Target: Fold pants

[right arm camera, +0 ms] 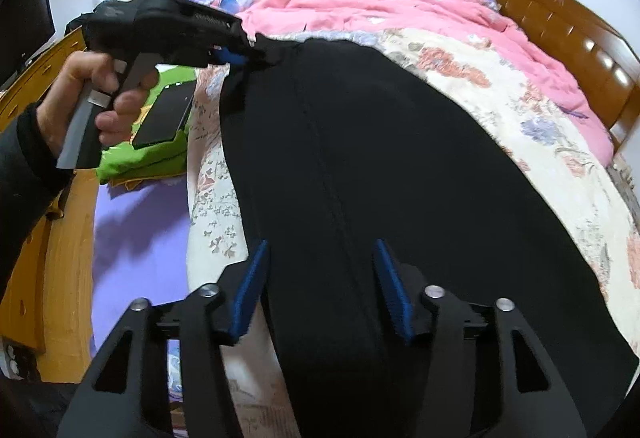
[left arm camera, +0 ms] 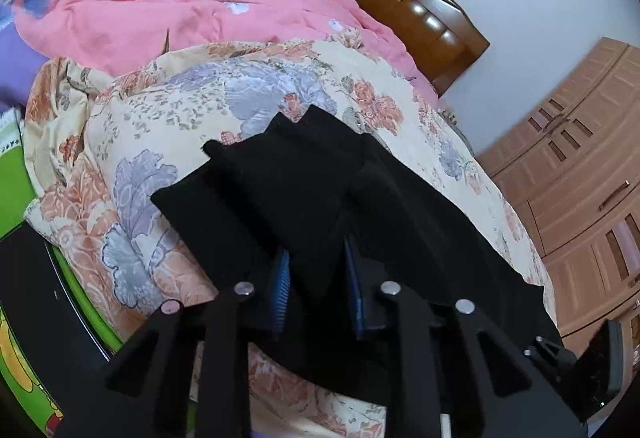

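Black pants [right arm camera: 360, 166] lie lengthwise on the floral quilt [right arm camera: 500, 86]. In the left wrist view the pants [left arm camera: 304, 190] bunch up between my blue pads, and my left gripper [left arm camera: 318, 278] is shut on a fold of them. From the right wrist view the left gripper [right arm camera: 244, 56] pinches the far end of the pants, lifted a little off the quilt. My right gripper [right arm camera: 320, 286] is open, its blue pads [right arm camera: 256, 278] straddling the near end of the pants without closing on the cloth.
A pink duvet [right arm camera: 380, 2] lies beyond the quilt, with a wooden headboard [right arm camera: 560, 22] at the right. A green cloth with a black tablet [right arm camera: 164, 114] sits on the purple sheet [right arm camera: 136, 222] at the left. A wardrobe [left arm camera: 580, 178] stands to the right.
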The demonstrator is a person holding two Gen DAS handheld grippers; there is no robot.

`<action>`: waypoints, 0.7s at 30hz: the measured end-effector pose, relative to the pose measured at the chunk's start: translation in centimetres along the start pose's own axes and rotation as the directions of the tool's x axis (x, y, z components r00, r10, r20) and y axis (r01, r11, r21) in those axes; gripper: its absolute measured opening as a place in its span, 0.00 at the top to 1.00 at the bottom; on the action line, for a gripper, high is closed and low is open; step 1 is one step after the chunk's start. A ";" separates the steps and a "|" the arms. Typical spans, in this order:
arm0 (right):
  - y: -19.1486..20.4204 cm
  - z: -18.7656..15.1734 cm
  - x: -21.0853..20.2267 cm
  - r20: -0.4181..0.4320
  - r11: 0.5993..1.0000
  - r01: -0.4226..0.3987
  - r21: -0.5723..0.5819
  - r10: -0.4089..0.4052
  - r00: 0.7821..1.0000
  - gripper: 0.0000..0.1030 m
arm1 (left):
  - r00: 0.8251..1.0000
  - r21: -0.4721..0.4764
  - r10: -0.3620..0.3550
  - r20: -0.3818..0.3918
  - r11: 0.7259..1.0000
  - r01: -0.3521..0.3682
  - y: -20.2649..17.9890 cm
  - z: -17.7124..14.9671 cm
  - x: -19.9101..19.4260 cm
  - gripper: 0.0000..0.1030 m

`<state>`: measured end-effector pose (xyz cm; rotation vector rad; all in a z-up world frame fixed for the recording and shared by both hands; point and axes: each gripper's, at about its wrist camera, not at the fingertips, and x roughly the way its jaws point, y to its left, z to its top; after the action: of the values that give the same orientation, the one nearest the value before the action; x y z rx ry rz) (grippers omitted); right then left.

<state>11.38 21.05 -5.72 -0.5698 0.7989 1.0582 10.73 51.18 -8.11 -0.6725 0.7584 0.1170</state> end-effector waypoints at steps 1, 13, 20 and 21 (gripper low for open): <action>0.1 0.1 0.2 -0.002 1.000 -0.005 0.003 0.005 1.000 0.49 | 1.000 0.008 0.004 0.002 1.000 -0.004 -0.1 0.0 -0.1 0.79; 2.3 2.3 1.8 0.033 0.991 0.063 -0.119 -0.060 0.998 0.92 | 0.996 0.044 -0.012 0.087 0.999 0.008 -2.5 0.5 -2.3 0.85; 2.6 2.4 -1.6 0.104 0.992 0.012 -0.124 0.001 0.995 0.92 | 0.989 0.089 0.073 0.132 0.992 -0.085 -3.3 -0.4 -5.3 0.85; 3.0 2.2 -1.1 0.087 0.991 0.013 -0.135 -0.001 0.996 0.92 | 0.989 0.085 0.096 0.116 0.991 -0.106 -2.8 -0.9 -5.0 0.85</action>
<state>8.99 23.31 -3.66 -0.6370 0.6521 1.1292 7.45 49.13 -3.73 -0.5368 0.6856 0.2101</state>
